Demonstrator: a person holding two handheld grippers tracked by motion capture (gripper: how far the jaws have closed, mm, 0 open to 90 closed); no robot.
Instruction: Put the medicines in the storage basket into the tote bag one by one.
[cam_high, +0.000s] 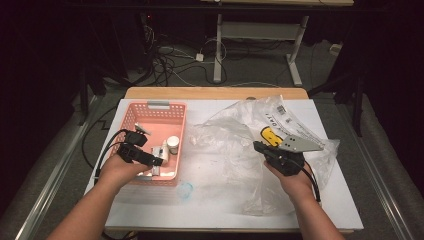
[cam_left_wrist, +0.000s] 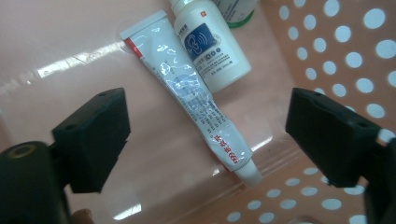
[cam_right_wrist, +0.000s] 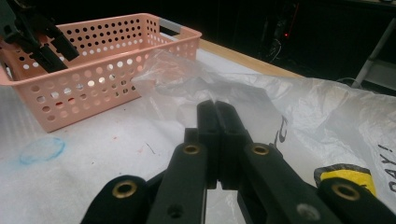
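A pink perforated basket (cam_high: 150, 107) stands at the table's left. My left gripper (cam_high: 159, 161) reaches down into its near right corner, jaws open. In the left gripper view those jaws (cam_left_wrist: 208, 126) straddle a white tube (cam_left_wrist: 187, 88) with a red end, lying flat on the basket floor (cam_left_wrist: 56, 42). A white bottle (cam_left_wrist: 210, 46) with a blue label lies against the tube. My right gripper (cam_high: 257, 146) hovers over a crumpled clear plastic bag (cam_high: 235, 130), shut (cam_right_wrist: 217, 109), with nothing seen between its jaws.
A green-rimmed bottle (cam_left_wrist: 236, 9) sits farther into the basket. The bag carries a yellow label (cam_right_wrist: 348, 176) and spreads over the table's right half. A blue ring mark (cam_high: 185, 189) lies in front of the basket. Cables and table legs fill the floor beyond.
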